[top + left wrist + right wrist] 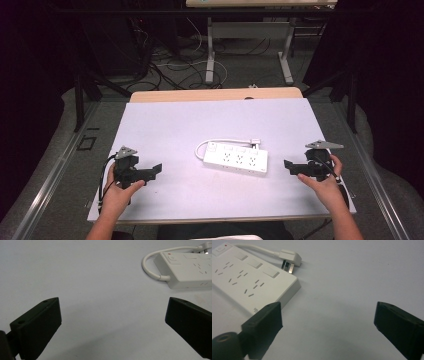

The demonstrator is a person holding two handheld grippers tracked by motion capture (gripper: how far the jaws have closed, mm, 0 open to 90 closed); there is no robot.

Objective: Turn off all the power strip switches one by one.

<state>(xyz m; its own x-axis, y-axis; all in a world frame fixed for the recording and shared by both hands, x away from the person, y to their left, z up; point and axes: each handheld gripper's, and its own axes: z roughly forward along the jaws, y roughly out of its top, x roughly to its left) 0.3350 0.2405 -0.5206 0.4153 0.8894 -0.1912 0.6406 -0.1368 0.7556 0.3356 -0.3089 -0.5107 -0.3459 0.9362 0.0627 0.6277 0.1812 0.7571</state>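
Both hands rest low on the worktop [165, 125], left claw [156, 170] and right claw [290, 166] spread wide, flanking one power strip [236, 159]

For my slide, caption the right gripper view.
Open right gripper beside a white power strip, its plug resting unplugged on the table.

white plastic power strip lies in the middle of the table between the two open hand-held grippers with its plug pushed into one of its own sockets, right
Not quite. The white plastic power strip does lie mid-table between the open left hand-held gripper and right hand-held gripper, but its white plug is not in a socket: the right gripper view shows it lying loose on the table beside the strip, prongs bare.
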